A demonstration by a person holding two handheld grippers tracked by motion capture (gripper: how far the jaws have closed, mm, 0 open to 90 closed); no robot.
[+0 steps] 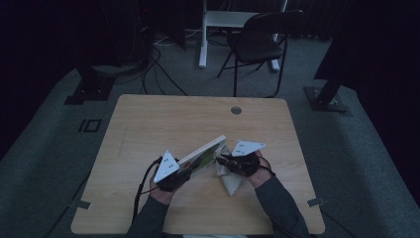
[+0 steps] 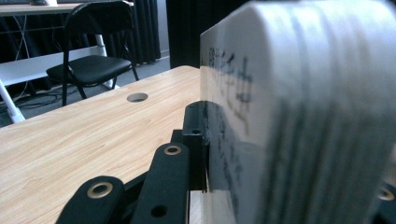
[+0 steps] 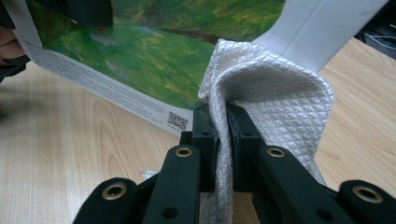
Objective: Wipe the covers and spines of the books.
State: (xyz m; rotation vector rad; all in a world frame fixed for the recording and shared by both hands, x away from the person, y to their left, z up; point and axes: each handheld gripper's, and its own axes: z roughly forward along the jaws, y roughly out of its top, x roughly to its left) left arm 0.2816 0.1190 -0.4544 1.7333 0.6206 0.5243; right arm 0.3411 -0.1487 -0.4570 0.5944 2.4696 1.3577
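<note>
High view: thick book with green cover (image 1: 200, 157) held tilted above the light wood tabletop (image 1: 148, 124), left hand-held gripper (image 1: 179, 171) at its near end, right hand-held gripper (image 1: 224, 159) beside its far end. Left gripper view: jaws clamped on the book (image 2: 289, 116); blurred spine characters, unreadable. Right gripper view: jaws pinch a white quilted cloth (image 3: 275, 102) against the book (image 3: 140, 51); QR code, fine print illegible. Risk: thin pinch could slip while wiping.
</note>
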